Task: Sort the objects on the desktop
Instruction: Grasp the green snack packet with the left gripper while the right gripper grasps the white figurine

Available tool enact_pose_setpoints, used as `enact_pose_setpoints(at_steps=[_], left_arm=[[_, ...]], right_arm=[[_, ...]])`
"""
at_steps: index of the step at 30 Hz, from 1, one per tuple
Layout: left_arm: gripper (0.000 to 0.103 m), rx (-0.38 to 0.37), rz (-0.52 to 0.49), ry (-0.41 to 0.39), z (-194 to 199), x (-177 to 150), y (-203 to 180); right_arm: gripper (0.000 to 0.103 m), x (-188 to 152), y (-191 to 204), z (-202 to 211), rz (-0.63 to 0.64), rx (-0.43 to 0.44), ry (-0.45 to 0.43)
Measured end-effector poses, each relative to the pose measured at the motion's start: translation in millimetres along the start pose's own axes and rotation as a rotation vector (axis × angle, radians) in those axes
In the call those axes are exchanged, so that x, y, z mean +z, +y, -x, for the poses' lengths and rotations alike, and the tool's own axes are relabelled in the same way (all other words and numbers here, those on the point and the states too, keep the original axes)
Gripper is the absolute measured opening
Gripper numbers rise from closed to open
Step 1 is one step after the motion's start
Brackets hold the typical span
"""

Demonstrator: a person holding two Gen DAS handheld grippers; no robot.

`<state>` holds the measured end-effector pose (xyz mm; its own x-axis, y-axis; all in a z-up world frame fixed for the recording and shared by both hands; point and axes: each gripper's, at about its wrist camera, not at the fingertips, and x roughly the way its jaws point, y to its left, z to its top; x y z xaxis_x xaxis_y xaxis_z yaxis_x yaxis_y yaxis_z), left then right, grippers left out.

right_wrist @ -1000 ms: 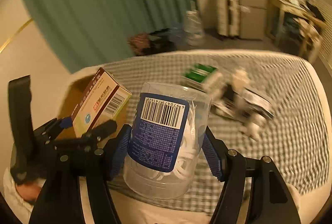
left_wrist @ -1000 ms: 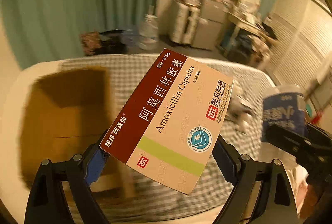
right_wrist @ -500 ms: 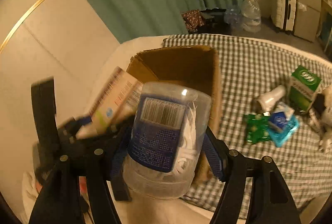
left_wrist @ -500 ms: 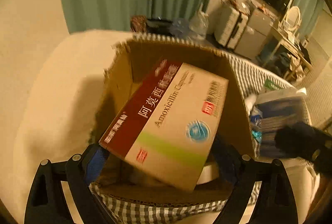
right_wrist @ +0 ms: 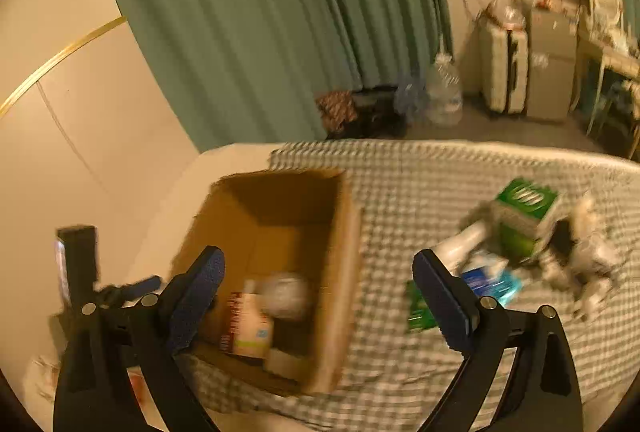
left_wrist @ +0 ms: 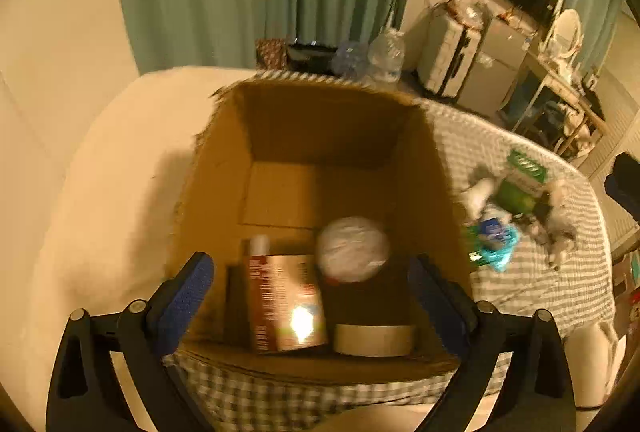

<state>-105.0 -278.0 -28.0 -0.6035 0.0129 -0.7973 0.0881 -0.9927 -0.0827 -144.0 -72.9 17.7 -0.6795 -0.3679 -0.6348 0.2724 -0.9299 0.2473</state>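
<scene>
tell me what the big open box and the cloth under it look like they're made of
Open box: corrugated cardboard by the look, matte brown, with ragged torn top edges. Cloth: seemingly woven fabric in a grey-and-white check, soft enough to wrinkle and drape; blur hides the weave.

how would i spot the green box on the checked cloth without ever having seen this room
Start at the open cardboard box on the checked cloth. A small heap of clutter lies off to its right. The green box stands at the heap's far edge, the tallest piece, with a white logo on top.
</scene>
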Motion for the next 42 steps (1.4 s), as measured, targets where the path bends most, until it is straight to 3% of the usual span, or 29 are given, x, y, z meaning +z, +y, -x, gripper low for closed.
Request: enact_pose_setpoints(at_steps=[4,9,12,15,20,26,42], left_arm=[[0.103,-0.041,-0.057,-0.037,18.7,-6.8,-59.6],[0.103,-0.097,-0.136,-0.100,28.4,-19.3,-138.2],[0.103,-0.104,-0.149,-0.110,13.8,-29.7,-178.6],[0.103,-0.104,-0.126,-0.067,-16.7,-40.3,-200.8],[0.103,-0.033,-0.094,0.022,-75.3,-55.6,-214.4],[0.103,0.008,-0.009,0.146,-129.0,-64.8,-205.1],[0.103,0.049,0.088,0.282,-223.9,-47.4,-196.5]], right_arm=[[0.095,-0.4,-37.2,34.8,0.028,-0.083,-0.048],[0.095,-8.8,-105.8,74.9,-0.053,-0.164,-0.073],[0.096,-18.7,-147.4,87.3,-0.120,-0.207,-0.075],[0.096,-31.4,-182.0,85.7,-0.144,-0.252,-0.056],[0.096,-63.0,-239.3,67.1,-0.219,-0.330,-0.005],[0.096,-89.0,-306.9,31.8,-0.405,-0.324,0.107],[0.095,-109.6,-358.6,-65.4,-0.454,-0.324,0.274]])
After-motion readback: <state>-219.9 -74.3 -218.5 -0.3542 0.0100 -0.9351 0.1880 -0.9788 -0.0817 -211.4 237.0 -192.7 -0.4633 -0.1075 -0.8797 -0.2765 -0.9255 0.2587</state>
